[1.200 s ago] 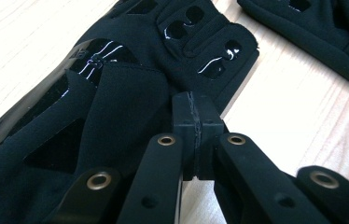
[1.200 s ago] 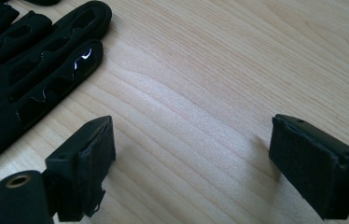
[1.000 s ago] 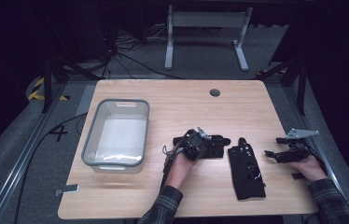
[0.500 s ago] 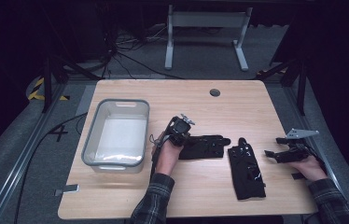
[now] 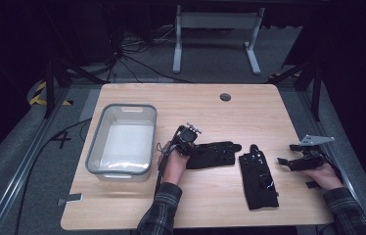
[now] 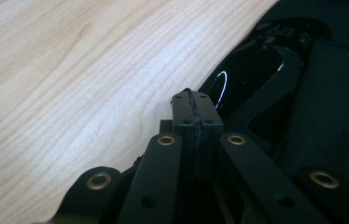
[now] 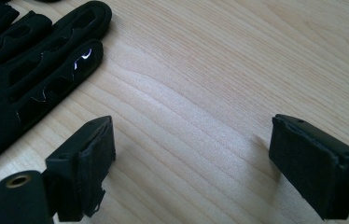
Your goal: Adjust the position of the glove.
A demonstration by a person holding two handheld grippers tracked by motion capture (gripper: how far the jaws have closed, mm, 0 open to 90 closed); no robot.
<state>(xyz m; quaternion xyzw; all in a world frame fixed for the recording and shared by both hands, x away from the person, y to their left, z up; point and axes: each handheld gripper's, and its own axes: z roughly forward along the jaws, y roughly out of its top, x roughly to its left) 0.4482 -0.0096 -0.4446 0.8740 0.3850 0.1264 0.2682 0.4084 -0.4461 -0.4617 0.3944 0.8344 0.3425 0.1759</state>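
Observation:
Two black gloves lie on the wooden table (image 5: 195,107). One glove (image 5: 215,154) lies crosswise at the middle, and its glossy patches fill the right of the left gripper view (image 6: 303,93). The other glove (image 5: 258,178) lies lengthwise to its right, with its fingers at the top left of the right gripper view (image 7: 28,60). My left gripper (image 5: 190,146) is low at the first glove's left end. Its pads (image 6: 193,100) are shut together with nothing seen between them. My right gripper (image 5: 285,161) hovers open over bare wood (image 7: 191,140), to the right of the second glove.
A clear plastic bin (image 5: 117,173) stands at the table's left, close to my left hand. A round cable hole (image 5: 225,97) sits near the far edge. Bare wood lies between the gloves and the far edge.
My left gripper has moved left, from over the crosswise glove to its left end, and sunk a little. The glove has stayed in place. The right gripper has not moved.

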